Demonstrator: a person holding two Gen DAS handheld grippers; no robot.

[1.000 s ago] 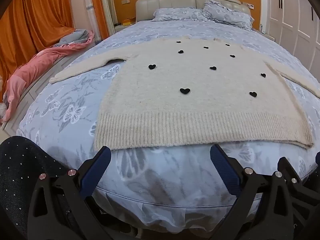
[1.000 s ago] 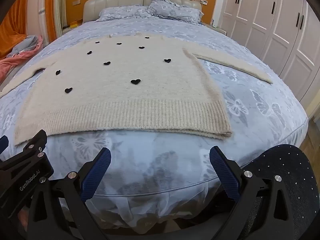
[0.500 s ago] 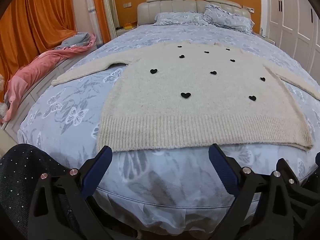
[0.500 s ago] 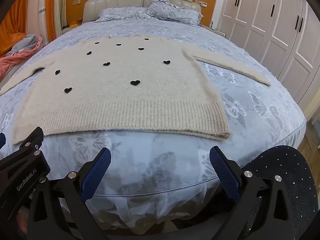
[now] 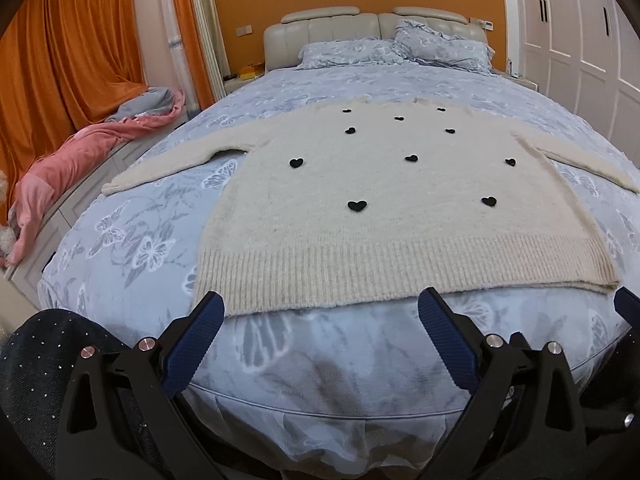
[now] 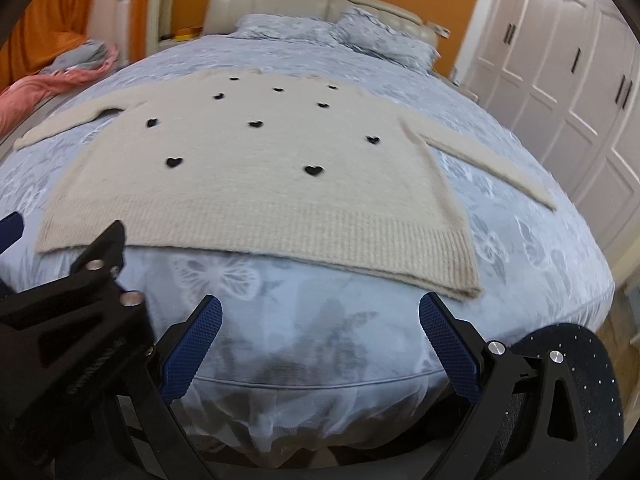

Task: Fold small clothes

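A cream knitted sweater (image 5: pixel 384 208) with small black hearts lies flat on the bed, sleeves spread to both sides and ribbed hem toward me. My left gripper (image 5: pixel 320 316) is open, hovering just short of the hem's left half with nothing between its blue pads. The right wrist view shows the same sweater (image 6: pixel 256 168), with its near right hem corner (image 6: pixel 464 284) slightly doubled over. Below and before that corner, my right gripper (image 6: pixel 318 320) is open and empty. The left gripper's black body (image 6: pixel 80 312) shows at the lower left of the right wrist view.
The bed (image 5: pixel 120 240) has a blue-grey butterfly-print cover, two pillows (image 5: pixel 400 46) and a padded headboard. A pink blanket (image 5: pixel 80 148) lies on a ledge at the left by orange curtains. White wardrobe doors (image 6: pixel 568 80) stand on the right. A dark speckled garment (image 5: pixel 36 368) is at my lower left.
Both grippers have risen and tipped up, so the sweater sits lower in view. The right one has rolled and swung right, blurring its view. The sweater has not moved and both grippers stay open.
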